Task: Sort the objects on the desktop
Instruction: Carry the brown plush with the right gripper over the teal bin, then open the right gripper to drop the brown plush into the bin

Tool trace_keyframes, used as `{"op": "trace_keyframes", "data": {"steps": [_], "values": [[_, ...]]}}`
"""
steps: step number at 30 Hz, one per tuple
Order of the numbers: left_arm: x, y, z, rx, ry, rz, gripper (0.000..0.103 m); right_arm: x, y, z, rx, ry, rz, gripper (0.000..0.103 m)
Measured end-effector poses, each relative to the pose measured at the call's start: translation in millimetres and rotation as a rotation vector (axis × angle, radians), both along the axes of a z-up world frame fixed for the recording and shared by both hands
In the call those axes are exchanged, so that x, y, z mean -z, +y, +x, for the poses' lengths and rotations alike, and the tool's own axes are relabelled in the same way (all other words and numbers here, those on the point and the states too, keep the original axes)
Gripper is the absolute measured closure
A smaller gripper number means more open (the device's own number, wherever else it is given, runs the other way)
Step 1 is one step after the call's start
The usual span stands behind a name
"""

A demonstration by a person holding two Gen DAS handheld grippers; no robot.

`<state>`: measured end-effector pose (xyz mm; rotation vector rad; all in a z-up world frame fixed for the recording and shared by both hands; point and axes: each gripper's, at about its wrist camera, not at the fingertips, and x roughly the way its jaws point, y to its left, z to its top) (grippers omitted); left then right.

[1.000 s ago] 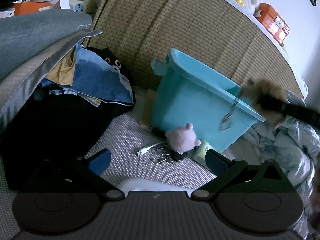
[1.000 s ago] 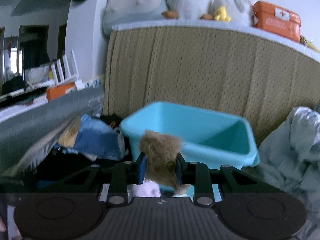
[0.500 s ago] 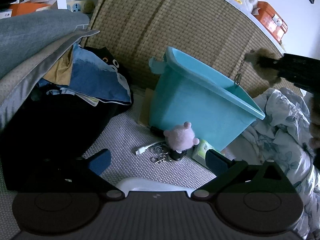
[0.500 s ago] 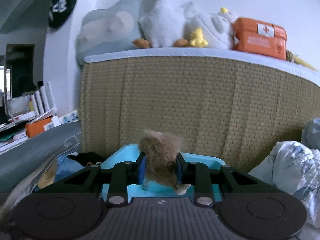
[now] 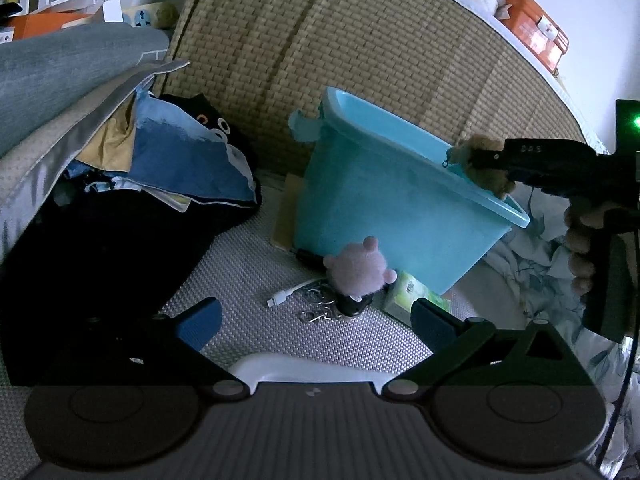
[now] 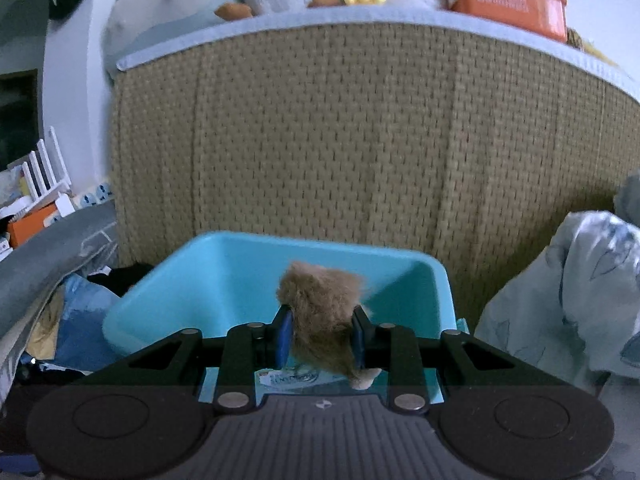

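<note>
Brown and shaggy, the one fur toy is a small tuft of long pile with a paler nub at its lower end, pinched between the two blue-padded fingers of the right tool. It hangs over the near rim of the single turquoise bin, whose inside holds a printed packet (label too blurred to read). From the left wrist view the toy sits just above the bin's rim corner, a short metal chain end showing at its left. The left tool is spread wide, gripping nothing. On the grey woven mat below lie one pink plush, one white cable plug and a cluster of key rings, all near the bin's base.
</note>
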<state>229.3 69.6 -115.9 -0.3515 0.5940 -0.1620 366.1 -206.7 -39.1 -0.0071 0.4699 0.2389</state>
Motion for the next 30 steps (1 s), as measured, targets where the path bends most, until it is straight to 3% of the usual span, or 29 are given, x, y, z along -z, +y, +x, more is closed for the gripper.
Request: {"op": "trace_keyframes", "data": {"steps": [7, 30], "values": [[0.2, -2.0, -0.2, 0.004, 0.0, 0.003, 0.0, 8.6, -5.1, 12.8, 0.021, 0.05, 0.037, 0.07], [1.0, -4.2, 0.1, 0.008, 0.002, 0.014, 0.0, 9.2, -0.8, 18.6, 0.014, 0.073, 0.014, 0.067]]}}
